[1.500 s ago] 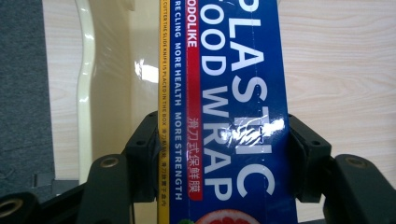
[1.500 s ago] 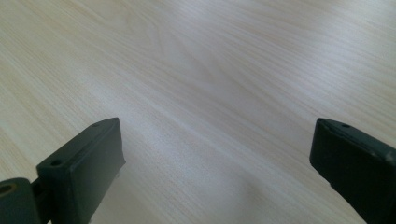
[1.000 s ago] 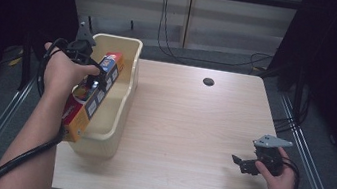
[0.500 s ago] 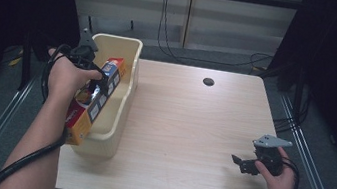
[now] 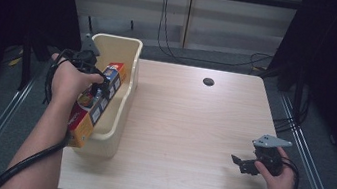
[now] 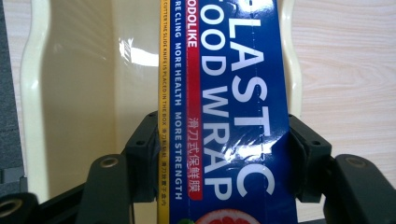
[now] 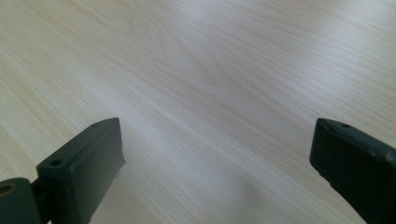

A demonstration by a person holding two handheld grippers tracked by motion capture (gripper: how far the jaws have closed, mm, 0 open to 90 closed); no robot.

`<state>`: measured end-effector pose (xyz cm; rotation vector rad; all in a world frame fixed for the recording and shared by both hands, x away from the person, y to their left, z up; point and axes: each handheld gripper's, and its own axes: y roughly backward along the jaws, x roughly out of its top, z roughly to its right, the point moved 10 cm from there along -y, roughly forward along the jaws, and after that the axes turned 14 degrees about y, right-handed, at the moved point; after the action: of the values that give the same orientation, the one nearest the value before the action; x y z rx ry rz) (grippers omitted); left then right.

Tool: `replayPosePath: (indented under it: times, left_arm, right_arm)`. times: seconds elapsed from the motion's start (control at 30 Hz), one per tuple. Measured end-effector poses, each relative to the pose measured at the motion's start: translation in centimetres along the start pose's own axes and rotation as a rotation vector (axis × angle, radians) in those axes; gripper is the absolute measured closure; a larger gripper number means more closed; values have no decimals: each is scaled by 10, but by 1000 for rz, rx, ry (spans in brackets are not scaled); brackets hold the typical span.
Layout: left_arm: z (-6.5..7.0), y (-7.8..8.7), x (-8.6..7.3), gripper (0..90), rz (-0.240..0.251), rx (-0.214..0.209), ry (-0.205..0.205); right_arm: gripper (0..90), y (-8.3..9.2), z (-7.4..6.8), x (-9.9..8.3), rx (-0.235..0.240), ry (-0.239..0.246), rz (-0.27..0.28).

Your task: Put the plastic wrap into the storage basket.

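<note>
Left gripper clamps the plastic wrap box over the cream bin at the table's left edge

Left gripper view: jaws pinch the box's long sides; light, stiff, glossy cardboard, probably slippery, best held mid-length. Right gripper view: jaws wide apart, empty, above bare table

Bin blocks left edge; tabletop free.
</note>
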<state>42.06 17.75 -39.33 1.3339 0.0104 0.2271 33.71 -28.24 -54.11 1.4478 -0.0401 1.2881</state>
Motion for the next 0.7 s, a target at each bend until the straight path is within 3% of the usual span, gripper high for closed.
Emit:
replayPosePath:
  times: [0.7]
  left_arm:
    - [-1,-19,-4,402,-39,-4,25]
  right_arm:
    - [25,-1,0,-1,4,1,0]
